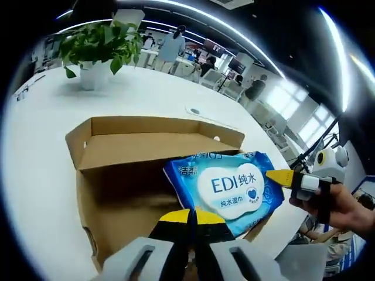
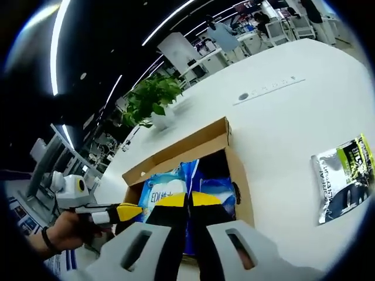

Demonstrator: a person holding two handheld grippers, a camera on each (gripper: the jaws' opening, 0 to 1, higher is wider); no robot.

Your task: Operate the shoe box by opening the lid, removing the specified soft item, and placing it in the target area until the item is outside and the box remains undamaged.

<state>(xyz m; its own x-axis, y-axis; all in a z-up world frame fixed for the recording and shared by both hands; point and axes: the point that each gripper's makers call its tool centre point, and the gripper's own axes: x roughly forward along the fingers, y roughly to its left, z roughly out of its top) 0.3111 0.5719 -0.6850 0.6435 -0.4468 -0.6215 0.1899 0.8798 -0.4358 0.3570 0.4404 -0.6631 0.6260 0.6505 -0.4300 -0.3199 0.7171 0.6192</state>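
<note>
Left gripper view: the left gripper [image 1: 190,218] is pinching the near edge of the wipes pack [image 1: 228,187], jaws clenched on it, yellow tips meeting at the pack's lower-left corner. The pack is sitting tilted over the open box [image 1: 126,170], lid flaps standing up at the back, pack partly above the box's right rim. The right gripper [image 1: 285,177] is coming in from the right, its yellow tip touching or just beside the pack's right edge; a hand [image 1: 343,205] is holding it.

Right gripper view: the right gripper [image 2: 188,200] is showing its jaws pressed close together over the pack [image 2: 170,190], which is lying in the box [image 2: 237,181]; whether they are actually gripping the pack, cannot tell. The left gripper [image 2: 126,212] is entering from the left, beside the pack. A second packet [image 2: 345,175], silver and green, is lying well apart on the table [image 2: 281,123]. A plant [image 2: 153,99] is standing behind the box.

Key relation: the pack is lying straight ahead of the left jaws, long axis running away and rightward from them, toward the right gripper. Left gripper is holding it; lifting clear of the rim looks like the next need.
</note>
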